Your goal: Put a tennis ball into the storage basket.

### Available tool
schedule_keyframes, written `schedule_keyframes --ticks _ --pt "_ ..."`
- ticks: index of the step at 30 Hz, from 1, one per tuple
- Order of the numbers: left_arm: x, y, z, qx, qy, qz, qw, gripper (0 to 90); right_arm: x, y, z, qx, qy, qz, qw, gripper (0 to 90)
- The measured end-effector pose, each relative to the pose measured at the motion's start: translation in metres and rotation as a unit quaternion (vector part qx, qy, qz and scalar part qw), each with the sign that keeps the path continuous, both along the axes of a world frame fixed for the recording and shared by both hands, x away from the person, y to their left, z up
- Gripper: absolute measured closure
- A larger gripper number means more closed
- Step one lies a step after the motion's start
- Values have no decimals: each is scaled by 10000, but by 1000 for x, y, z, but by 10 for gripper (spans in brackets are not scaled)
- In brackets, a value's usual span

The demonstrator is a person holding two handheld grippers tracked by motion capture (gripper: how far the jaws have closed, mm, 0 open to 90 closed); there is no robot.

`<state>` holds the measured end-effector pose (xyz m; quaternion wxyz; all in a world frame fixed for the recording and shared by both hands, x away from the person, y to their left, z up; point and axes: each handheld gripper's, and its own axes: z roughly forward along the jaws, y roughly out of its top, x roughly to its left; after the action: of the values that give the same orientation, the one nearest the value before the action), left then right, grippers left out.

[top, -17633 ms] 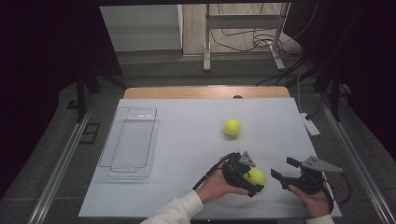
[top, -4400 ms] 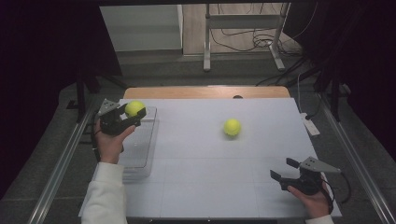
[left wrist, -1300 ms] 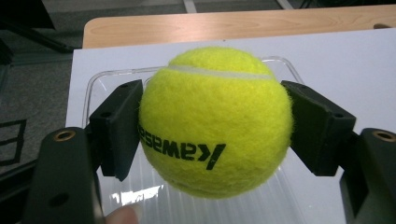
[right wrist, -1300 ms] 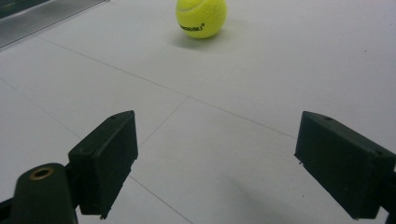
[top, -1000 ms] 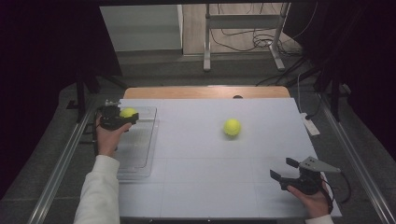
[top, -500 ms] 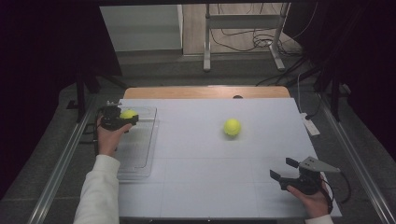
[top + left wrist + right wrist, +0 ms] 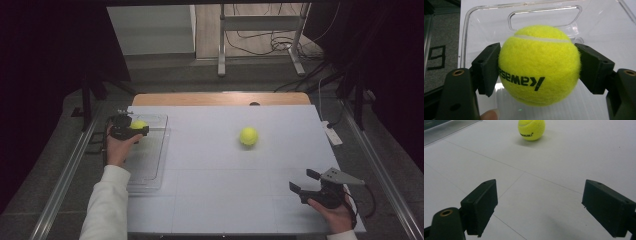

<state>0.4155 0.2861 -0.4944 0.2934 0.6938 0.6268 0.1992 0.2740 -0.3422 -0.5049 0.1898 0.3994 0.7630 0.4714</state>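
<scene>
Dim room, dark curtains, cables and a metal stand on the floor behind; white surface (image 7: 220,200) lit from above. Clear plastic bin (image 7: 155,165) sits at its left edge, long axis running away from the person.

Left tool (image 7: 131,129) is clamped on a tennis ball (image 7: 138,124), both pads pressed into the felt at its sides; the left gripper view confirms it, ball (image 7: 539,65) squeezed between the jaws with black lettering upside down. Ball hangs over the far end of the bin, the bin's cut-out handle (image 7: 544,15) just behind it and the clear floor below. Whether it already touches the bin floor: cannot tell, looks slightly above. A fingertip shows at the bottom of that view.

Right tool (image 7: 305,182) rests at the near right corner, jaws wide apart, holding nothing. Second tennis ball (image 7: 248,136) lies loose mid-surface, well apart from both tools. From the right tool it lies ahead and to the left; in the right gripper view it (image 7: 531,129) sits far off, above the left pad (image 7: 482,206), not between the jaws.

Key relation: held ball is directly above the bin interior, inside the rim line, so the likely next move is just spreading the left jaws, straight drop, no sideways shift needed. For the loose ball, the right hand is the nearer one. Risk: ball may bounce or roll along the bin's long axis after release.
</scene>
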Motion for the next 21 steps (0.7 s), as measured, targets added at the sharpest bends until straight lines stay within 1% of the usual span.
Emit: schedule_keyframes --ticks 2,9,10,18,21 --pt "1 0 -1 21 4 10 10000 263 0 0 0 -1 0 0 10000 135" --pt "4 -2 -7 55 136 7 9999 262 0 -1 0 3 -7 -12 10000 135" --pt "5 -2 -7 120 155 -28 9998 262 0 -1 0 5 -6 -15 10000 135" --pt "6 -4 -10 230 241 -54 9994 262 0 -1 0 6 -8 -12 10000 135" --pt "7 -6 -11 348 274 -84 9990 260 0 -1 0 3 -9 -15 10000 135"
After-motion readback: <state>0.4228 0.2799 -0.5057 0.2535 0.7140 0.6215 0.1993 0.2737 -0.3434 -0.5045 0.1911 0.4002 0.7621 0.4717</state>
